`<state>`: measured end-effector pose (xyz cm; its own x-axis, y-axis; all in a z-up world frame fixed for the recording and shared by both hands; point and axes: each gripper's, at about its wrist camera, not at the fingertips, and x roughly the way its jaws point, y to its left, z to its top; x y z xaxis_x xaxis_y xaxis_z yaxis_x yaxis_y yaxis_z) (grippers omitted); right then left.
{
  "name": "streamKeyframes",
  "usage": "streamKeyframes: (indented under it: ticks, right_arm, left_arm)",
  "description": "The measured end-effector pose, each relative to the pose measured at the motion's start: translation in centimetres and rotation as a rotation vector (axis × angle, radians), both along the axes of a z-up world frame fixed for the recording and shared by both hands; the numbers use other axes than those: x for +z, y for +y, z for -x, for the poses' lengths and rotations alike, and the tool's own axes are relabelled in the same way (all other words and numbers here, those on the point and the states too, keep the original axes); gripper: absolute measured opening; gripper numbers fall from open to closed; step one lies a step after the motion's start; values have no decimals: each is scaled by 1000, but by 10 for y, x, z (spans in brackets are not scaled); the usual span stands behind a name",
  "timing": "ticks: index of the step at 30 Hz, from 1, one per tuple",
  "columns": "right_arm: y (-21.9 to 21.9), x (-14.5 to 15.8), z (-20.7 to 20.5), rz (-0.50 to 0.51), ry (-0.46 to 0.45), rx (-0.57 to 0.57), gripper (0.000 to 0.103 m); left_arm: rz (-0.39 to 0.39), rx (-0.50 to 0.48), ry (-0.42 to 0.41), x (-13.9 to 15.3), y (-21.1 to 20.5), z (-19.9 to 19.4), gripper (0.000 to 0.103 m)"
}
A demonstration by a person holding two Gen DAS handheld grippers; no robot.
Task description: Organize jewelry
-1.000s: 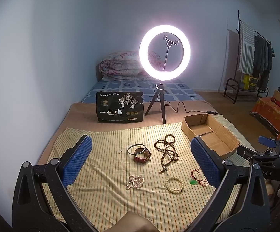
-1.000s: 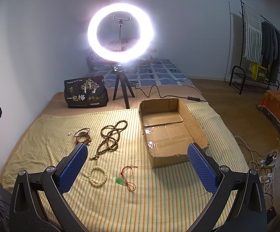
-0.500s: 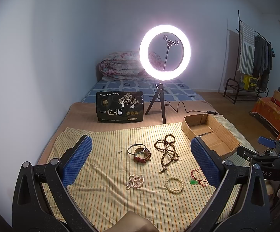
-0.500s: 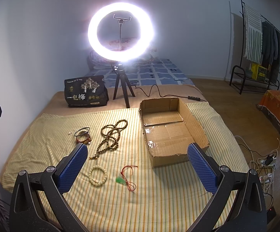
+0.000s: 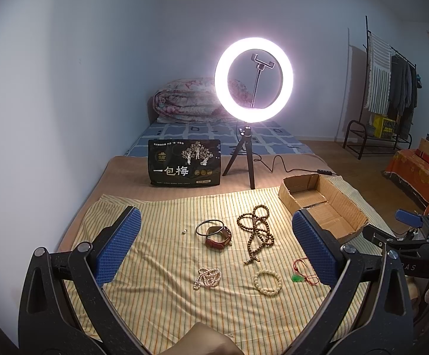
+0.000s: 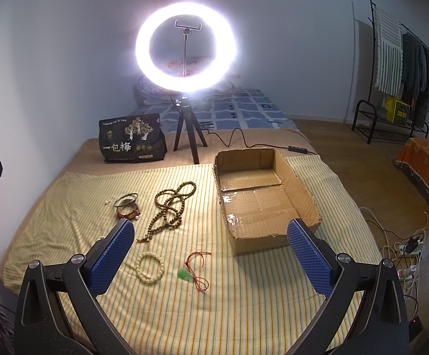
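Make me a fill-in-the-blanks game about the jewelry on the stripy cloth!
1. The brown cardboard box has ____ inside it.
2. The small green pendant hangs on a thin ____ cord.
3. The long brown wooden bead necklace lies to the ____ of the box in the right wrist view.
4. Both the left claw and the right claw are ____.

Missing words: nothing; red; left; open

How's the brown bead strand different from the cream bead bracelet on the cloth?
The brown strand is long, dark and lies in tangled loops; the cream bracelet is short, pale and forms one neat ring. The strand ends in a tail piece; the bracelet shows none. Both are beaded and lie loose on the striped cloth.
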<state>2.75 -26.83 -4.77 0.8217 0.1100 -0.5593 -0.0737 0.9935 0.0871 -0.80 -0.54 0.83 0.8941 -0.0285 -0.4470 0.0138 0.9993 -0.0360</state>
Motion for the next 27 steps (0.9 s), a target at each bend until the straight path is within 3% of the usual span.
streamKeyframes:
  ticks: [12,27]
  right_arm:
    - [2,-4,0,7,10,6,103]
    - [-6,-12,-10,26,18,-30,102]
  left_arm:
    - [-1,2,11,1,1,-1,103]
    - [-16,43,91,-29,28,-25,103]
